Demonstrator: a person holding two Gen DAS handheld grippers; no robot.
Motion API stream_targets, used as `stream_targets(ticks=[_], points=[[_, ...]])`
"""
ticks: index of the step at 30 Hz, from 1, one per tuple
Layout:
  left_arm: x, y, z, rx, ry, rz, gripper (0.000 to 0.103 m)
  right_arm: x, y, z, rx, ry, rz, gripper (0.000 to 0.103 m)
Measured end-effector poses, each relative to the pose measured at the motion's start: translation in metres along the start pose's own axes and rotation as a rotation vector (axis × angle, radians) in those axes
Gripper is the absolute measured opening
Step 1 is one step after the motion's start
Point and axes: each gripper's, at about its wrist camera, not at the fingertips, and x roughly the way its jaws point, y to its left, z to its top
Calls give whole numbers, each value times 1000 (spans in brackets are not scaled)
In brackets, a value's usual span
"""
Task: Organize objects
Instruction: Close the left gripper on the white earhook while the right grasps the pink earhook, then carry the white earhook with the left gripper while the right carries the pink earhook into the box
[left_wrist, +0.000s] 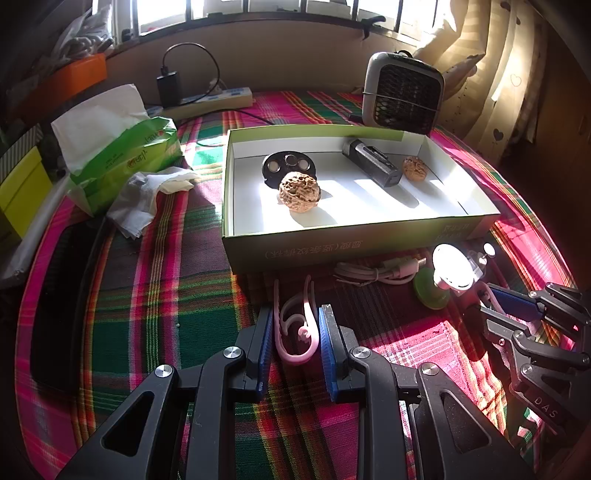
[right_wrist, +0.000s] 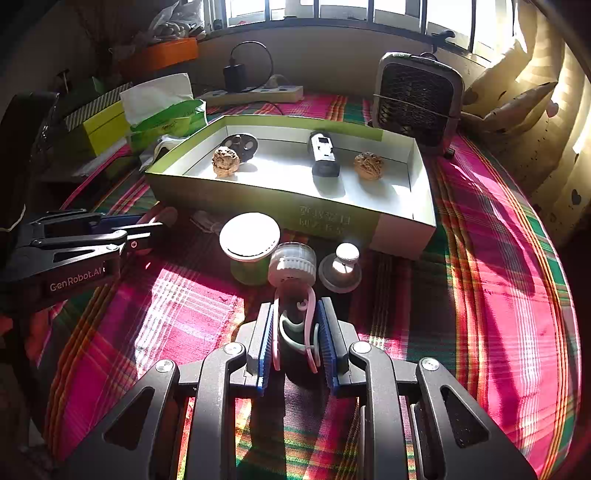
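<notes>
Left gripper (left_wrist: 297, 334): clamped on a pink hook (left_wrist: 295, 332) that lies on the plaid cloth (left_wrist: 147, 295), blue pads pressing its two sides.
Right gripper (right_wrist: 293, 334): clenched on a second pink hook (right_wrist: 310, 325), just in front of the small fan (right_wrist: 291, 264).
Box (left_wrist: 332, 247): open tray on the cloth, beyond both grippers.
In box: two walnuts, one large at left (left_wrist: 299, 192), one small at right (left_wrist: 415, 168); a dark disc (left_wrist: 288, 168) touching the large one; a black bar-shaped device (left_wrist: 371, 162) between the nuts.
In front of box: white cable (left_wrist: 373, 273), green-based white disc (right_wrist: 249, 240), knobbed grey disc (right_wrist: 341, 271).
Left of box: tissue pack (left_wrist: 125, 151), crumpled tissue (left_wrist: 147, 199).
Behind box: grille-fronted unit (left_wrist: 402, 92), power strip (left_wrist: 218, 98).
</notes>
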Motion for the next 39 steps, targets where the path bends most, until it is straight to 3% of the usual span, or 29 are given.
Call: stream_targets(ticks=[19, 39], points=[[-12, -4, 1, 9, -15, -23, 21, -9, -2, 4, 22, -19, 14, 24], [-28, -13, 31, 23, -60, -78, 21, -34, -16, 27, 38, -75, 33, 24]])
